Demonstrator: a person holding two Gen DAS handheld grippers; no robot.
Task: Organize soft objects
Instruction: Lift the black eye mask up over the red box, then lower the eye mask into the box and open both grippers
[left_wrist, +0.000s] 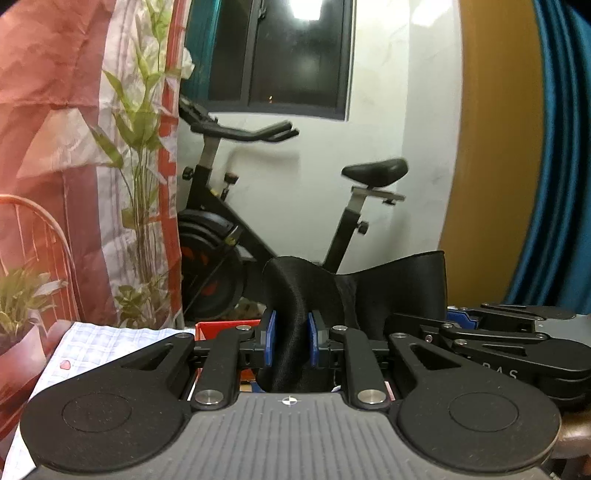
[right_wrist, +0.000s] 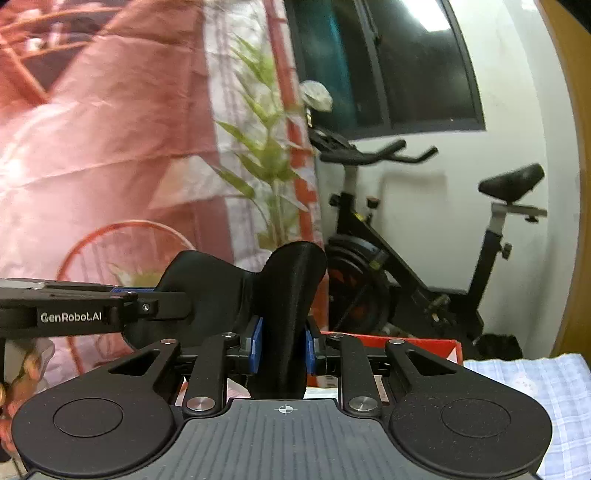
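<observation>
A black ribbed cloth (left_wrist: 295, 295) is held up in the air between both grippers. My left gripper (left_wrist: 291, 338) is shut on one bunched edge of it, blue pads pressing the fabric. In the right wrist view the same black cloth (right_wrist: 291, 288) rises between the blue pads of my right gripper (right_wrist: 282, 349), which is shut on it too. The cloth spans sideways from one gripper to the other. The right gripper's body (left_wrist: 517, 339) shows at the right of the left wrist view; the left gripper's body (right_wrist: 74, 314) shows at the left of the right wrist view.
Below lie a checked white-blue cloth surface (left_wrist: 110, 343) and a red box (right_wrist: 424, 347). An exercise bike (left_wrist: 258, 221) stands against the white wall under a dark window. A red patterned drape (left_wrist: 55, 147), green plants (left_wrist: 144, 147) and blue curtains (left_wrist: 554, 166) flank the scene.
</observation>
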